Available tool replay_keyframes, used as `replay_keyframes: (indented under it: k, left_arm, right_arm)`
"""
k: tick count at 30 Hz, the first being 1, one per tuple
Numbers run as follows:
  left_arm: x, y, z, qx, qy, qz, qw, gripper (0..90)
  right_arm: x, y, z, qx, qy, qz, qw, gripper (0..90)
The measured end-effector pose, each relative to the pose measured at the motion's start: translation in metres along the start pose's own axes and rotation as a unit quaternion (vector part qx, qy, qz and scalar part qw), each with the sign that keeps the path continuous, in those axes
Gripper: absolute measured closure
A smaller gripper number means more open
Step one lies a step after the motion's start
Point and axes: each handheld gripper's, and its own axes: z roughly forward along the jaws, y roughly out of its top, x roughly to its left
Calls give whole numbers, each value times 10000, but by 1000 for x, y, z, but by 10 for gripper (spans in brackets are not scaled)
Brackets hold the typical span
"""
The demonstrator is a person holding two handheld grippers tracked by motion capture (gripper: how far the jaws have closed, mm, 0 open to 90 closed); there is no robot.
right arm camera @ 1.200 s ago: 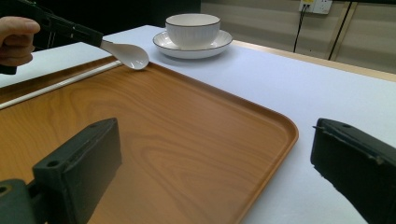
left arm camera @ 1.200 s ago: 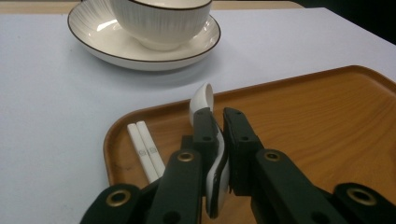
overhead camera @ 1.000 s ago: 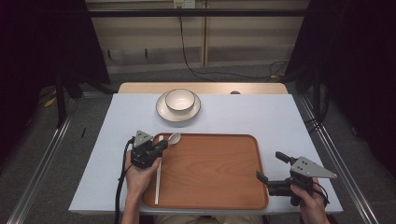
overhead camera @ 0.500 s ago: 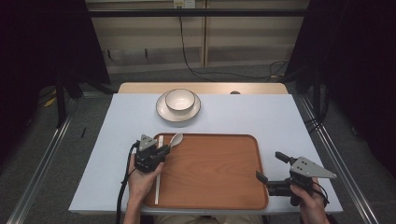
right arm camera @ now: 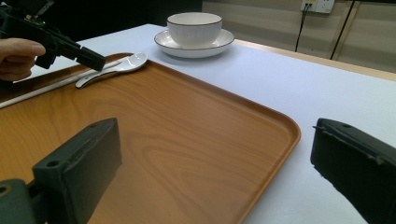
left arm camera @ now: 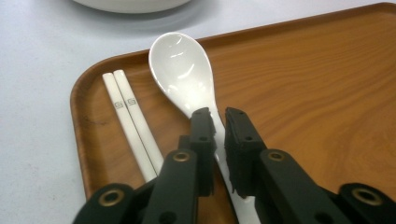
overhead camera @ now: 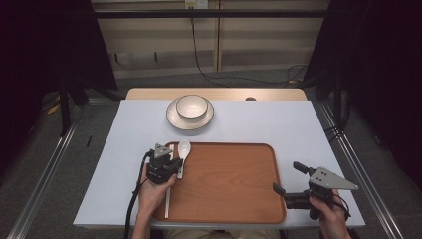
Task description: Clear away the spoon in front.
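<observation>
A white ceramic spoon (overhead camera: 183, 149) lies at the far left corner of the wooden tray (overhead camera: 229, 189), its bowl near the rim. My left gripper (overhead camera: 174, 167) is shut on the spoon's handle; in the left gripper view the two jaws of that gripper (left arm camera: 217, 114) pinch the handle just behind the spoon's bowl (left arm camera: 182, 70). A pair of white chopsticks (left arm camera: 130, 128) lies beside it along the tray's left edge. My right gripper (overhead camera: 287, 177) stands open at the tray's near right corner, nothing between its jaws (right arm camera: 212, 135).
A white bowl (overhead camera: 191, 106) sits on a saucer (overhead camera: 171, 117) at the back of the white table, beyond the tray. In the right gripper view the left gripper (right arm camera: 93, 59) shows far off over the spoon (right arm camera: 126, 63). The tray's middle (right arm camera: 177, 126) is bare wood.
My left gripper has slid a little right and toward the person along the spoon's handle. The spoon, the chopsticks and the right gripper have stayed put.
</observation>
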Motion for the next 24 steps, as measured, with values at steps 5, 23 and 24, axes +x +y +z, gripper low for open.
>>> replay_keyframes:
  k: [5,23,24]
  left_arm:
    - [0,0,0,-73,-108,55,9999,782]
    - [24,12,-5,-993,87,-222,9948,315]
    - [25,13,-5,-1018,87,-249,9945,272]
  right_arm:
    - [0,0,0,4,-12,-9,10000,16]
    - [0,0,0,-14,-21,4,10000,16]
    - [0,0,0,-12,-32,10,10000,16]
